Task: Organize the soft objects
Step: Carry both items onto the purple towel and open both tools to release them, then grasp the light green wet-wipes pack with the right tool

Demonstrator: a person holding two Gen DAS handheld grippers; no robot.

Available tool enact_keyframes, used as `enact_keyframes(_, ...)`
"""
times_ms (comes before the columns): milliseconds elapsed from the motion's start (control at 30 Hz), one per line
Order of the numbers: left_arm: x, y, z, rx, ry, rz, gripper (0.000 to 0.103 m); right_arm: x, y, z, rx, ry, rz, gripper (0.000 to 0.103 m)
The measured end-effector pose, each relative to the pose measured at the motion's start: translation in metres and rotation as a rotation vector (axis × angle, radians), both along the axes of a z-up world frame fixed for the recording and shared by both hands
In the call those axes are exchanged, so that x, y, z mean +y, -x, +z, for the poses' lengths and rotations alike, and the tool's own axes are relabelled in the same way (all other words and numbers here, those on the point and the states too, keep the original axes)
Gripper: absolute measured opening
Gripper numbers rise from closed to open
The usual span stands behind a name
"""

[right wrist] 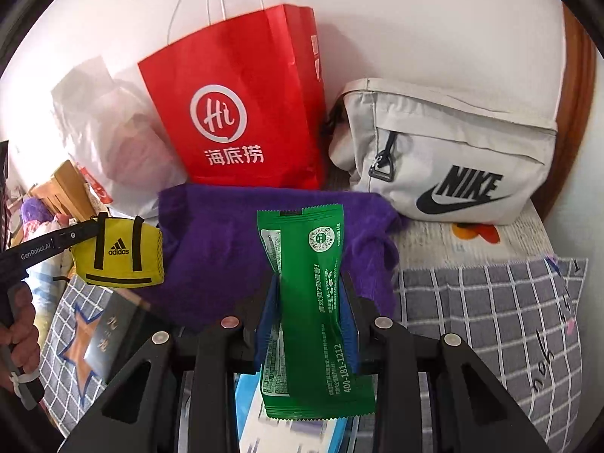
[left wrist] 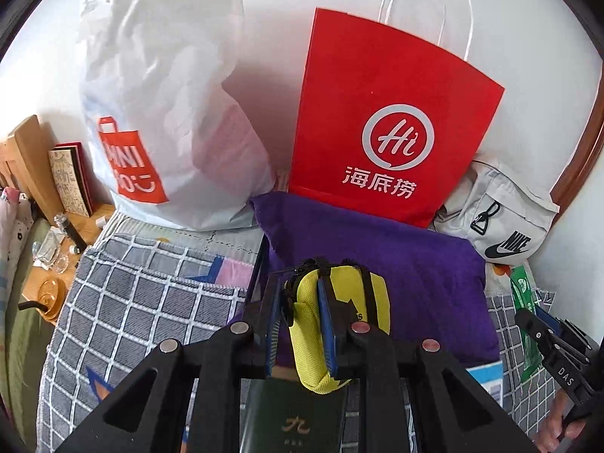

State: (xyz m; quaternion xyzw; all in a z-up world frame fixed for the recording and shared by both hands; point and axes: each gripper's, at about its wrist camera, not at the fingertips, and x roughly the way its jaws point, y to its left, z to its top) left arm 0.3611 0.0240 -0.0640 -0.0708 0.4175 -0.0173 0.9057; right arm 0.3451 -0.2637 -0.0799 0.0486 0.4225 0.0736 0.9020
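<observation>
My left gripper point(left wrist: 302, 298) is shut on a small yellow Adidas pouch point(left wrist: 313, 339) and holds it above the purple cloth point(left wrist: 396, 264). The pouch also shows at the left of the right wrist view point(right wrist: 120, 256). My right gripper point(right wrist: 309, 294) is shut on a green foil packet point(right wrist: 313, 313), held upright over the purple cloth point(right wrist: 215, 245). The right gripper and packet show at the right edge of the left wrist view point(left wrist: 528, 324).
A red paper bag point(left wrist: 389, 132) stands against the wall behind the cloth, with a white Miniso plastic bag point(left wrist: 158, 113) to its left and a grey Nike pouch point(right wrist: 453, 158) to its right. A checked grey bedcover point(left wrist: 132, 302) lies underneath. A dark booklet point(right wrist: 109, 336) lies below the pouch.
</observation>
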Motion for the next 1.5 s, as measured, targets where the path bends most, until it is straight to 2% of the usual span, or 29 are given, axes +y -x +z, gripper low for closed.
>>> enact_keyframes(200,-0.004,-0.037,-0.014,0.02,0.028,-0.018,0.018,0.003,-0.036,-0.012,0.015,0.005,0.023,0.033)
enact_keyframes(367,-0.008,-0.066,-0.028,0.053,0.105,-0.057,0.018,0.004,-0.066,-0.023,0.037,0.001,0.028,0.033)
enact_keyframes(600,-0.012,-0.099,-0.051,0.109,0.07,-0.039,0.018,0.003,-0.092,-0.054,0.1,0.03,0.028,0.033)
enact_keyframes(700,-0.013,-0.104,-0.055,0.104,0.084,-0.063,0.018,0.002,-0.097,-0.063,0.121,0.048,0.034,0.033)
enact_keyframes(800,-0.015,-0.109,-0.059,0.118,0.064,-0.065,0.019,0.001,-0.102,-0.07,0.137,0.038,0.023,0.034)
enact_keyframes(900,-0.013,-0.113,-0.067,0.136,0.056,-0.051,0.019,0.0,-0.106,-0.077,0.159,0.022,0.023,0.035)
enact_keyframes(1033,-0.006,-0.116,-0.071,0.155,0.097,-0.035,0.02,-0.001,-0.111,-0.083,0.173,0.033,0.01,0.035)
enact_keyframes(1200,-0.001,-0.118,-0.073,0.176,0.1,-0.008,0.021,0.0,-0.116,-0.086,0.182,0.035,0.014,0.037)
enact_keyframes(1267,0.001,-0.12,-0.073,0.187,0.092,0.0,0.022,0.002,-0.119,-0.087,0.186,0.037,0.015,0.042)
enact_keyframes(1333,0.0,-0.121,-0.071,0.188,0.075,0.008,0.03,0.003,-0.12,-0.085,0.172,0.036,0.013,0.051)
enact_keyframes(1367,0.0,-0.12,-0.069,0.185,0.072,0.012,0.039,0.004,-0.119,-0.082,0.163,0.033,0.014,0.06)
enact_keyframes(1400,0.001,-0.12,-0.067,0.181,0.069,0.019,0.047,0.004,-0.115,-0.08,0.156,0.032,0.019,0.065)
enact_keyframes(1433,0.001,-0.119,-0.065,0.173,0.066,0.033,0.05,0.006,-0.114,-0.076,0.141,0.031,0.026,0.072)
enact_keyframes(1500,0.0,-0.118,-0.06,0.168,0.056,0.042,0.051,0.01,-0.112,-0.07,0.119,0.032,0.031,0.074)
